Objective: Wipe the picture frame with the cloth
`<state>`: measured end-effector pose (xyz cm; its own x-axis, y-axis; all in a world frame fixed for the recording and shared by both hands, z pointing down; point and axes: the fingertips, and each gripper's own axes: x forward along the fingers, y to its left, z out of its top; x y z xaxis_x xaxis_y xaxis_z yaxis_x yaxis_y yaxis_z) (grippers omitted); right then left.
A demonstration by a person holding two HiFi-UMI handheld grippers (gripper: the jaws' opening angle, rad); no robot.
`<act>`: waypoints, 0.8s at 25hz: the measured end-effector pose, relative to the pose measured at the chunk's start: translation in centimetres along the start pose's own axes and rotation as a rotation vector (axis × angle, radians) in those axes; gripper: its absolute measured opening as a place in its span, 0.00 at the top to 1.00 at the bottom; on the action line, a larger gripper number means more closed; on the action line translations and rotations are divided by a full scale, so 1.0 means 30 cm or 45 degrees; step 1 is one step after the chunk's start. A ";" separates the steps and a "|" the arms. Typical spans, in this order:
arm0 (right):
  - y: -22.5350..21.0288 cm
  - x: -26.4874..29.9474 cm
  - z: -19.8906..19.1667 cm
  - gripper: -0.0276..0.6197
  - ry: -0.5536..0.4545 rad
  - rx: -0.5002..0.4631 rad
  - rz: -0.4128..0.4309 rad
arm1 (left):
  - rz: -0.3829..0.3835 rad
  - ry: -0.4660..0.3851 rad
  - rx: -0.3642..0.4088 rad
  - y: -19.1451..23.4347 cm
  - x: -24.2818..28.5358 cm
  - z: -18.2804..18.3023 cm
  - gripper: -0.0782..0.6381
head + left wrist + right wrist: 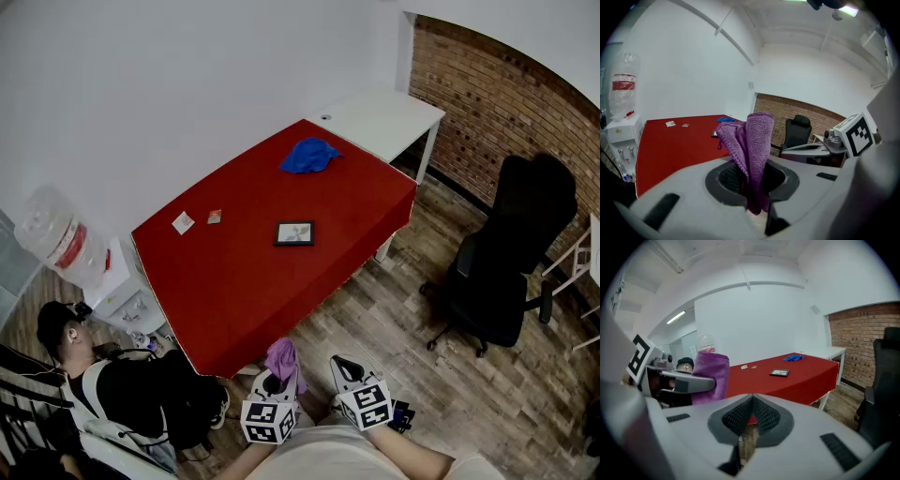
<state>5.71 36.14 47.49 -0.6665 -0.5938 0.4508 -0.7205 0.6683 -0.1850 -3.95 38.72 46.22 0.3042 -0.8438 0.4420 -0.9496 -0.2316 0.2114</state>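
A small dark picture frame [294,233] lies flat near the middle of the red table [234,281]; it also shows far off in the right gripper view [780,373]. My left gripper [274,381] is shut on a folded purple cloth [752,150], which sticks up between its jaws, also seen in the head view [281,355]. My right gripper [349,372] is shut with nothing in it. Both grippers hang close to my body, off the table's near corner and well short of the frame.
A blue cloth [309,156] lies at the table's far end, and two small cards [184,222] near its left edge. A white table [384,120] stands behind. A black office chair [511,253] is at the right. A seated person [112,375] and water dispenser [70,248] are at the left.
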 end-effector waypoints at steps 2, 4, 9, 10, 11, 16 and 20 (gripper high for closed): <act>-0.020 0.004 0.000 0.95 -0.005 0.003 -0.002 | -0.001 0.010 0.009 -0.004 0.020 0.004 0.81; -0.039 0.011 0.006 0.95 -0.012 0.008 -0.006 | 0.000 0.013 0.010 -0.003 0.040 0.012 0.81; -0.089 0.066 0.034 0.95 -0.009 0.021 -0.013 | 0.003 0.004 0.004 0.033 0.105 0.046 0.81; -0.099 0.084 0.038 0.95 -0.004 0.026 -0.014 | -0.002 0.005 0.004 0.044 0.126 0.054 0.81; -0.109 0.106 0.044 0.95 0.000 0.028 -0.017 | -0.010 0.007 0.004 0.057 0.151 0.063 0.81; -0.191 0.245 0.102 0.95 0.007 0.044 -0.061 | -0.064 0.014 0.011 0.149 0.312 0.134 0.81; -0.269 0.401 0.191 0.95 0.003 0.064 -0.109 | -0.100 0.013 0.025 0.270 0.446 0.226 0.81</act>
<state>2.39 21.04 49.41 -0.6017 -0.6468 0.4686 -0.7836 0.5918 -0.1893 -8.08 22.28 47.94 0.3783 -0.8179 0.4334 -0.9241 -0.3064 0.2283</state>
